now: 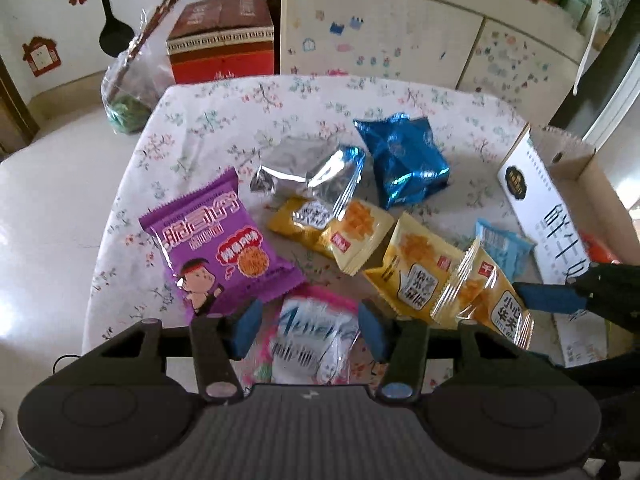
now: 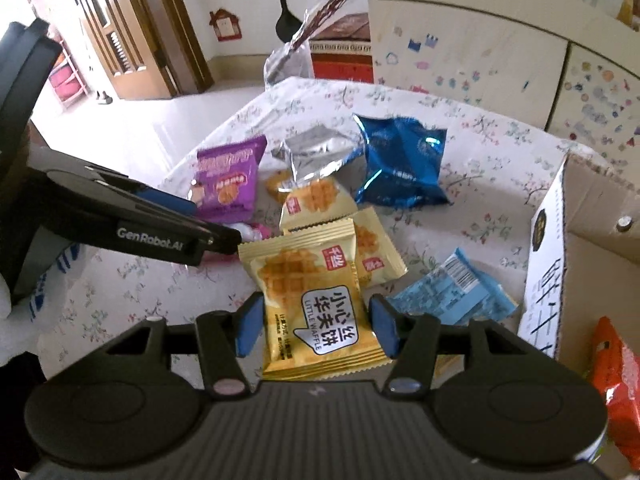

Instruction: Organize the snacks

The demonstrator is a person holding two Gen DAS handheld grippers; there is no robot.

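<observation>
Left gripper (image 1: 310,326): jaws spread wide, poised above a pink-and-white packet (image 1: 310,336) at the near table edge, pads either side of it, contact not discernible. Right gripper (image 2: 318,328): jaws spread apart, flanking a yellow waffle packet (image 2: 316,304); pads close to its edges, contact not confirmable, so not clamped. Table (image 1: 224,104): covered with a floral cloth, loaded with loose snacks. Purple packet (image 1: 218,240): at left, just beside the pink-and-white packet. Silver foil packet (image 1: 308,174): near the centre, overlapping the far end of a row of yellow waffle packets (image 1: 360,232) running from centre toward the right. Dark blue foil packet (image 1: 404,158): further back, just beside the silver one. Light blue packet (image 2: 452,288): flat on the cloth between the waffle packets and the cardboard box (image 2: 552,264). Cardboard box: open at the top, standing at the right table edge, white printed side facing the snacks, an orange packet (image 2: 616,380) inside. Cabinet (image 1: 380,28): behind the table, doors dotted with stickers. Red carton (image 1: 222,40): on the floor past the far left corner, next to a clear plastic bag (image 1: 128,92).
</observation>
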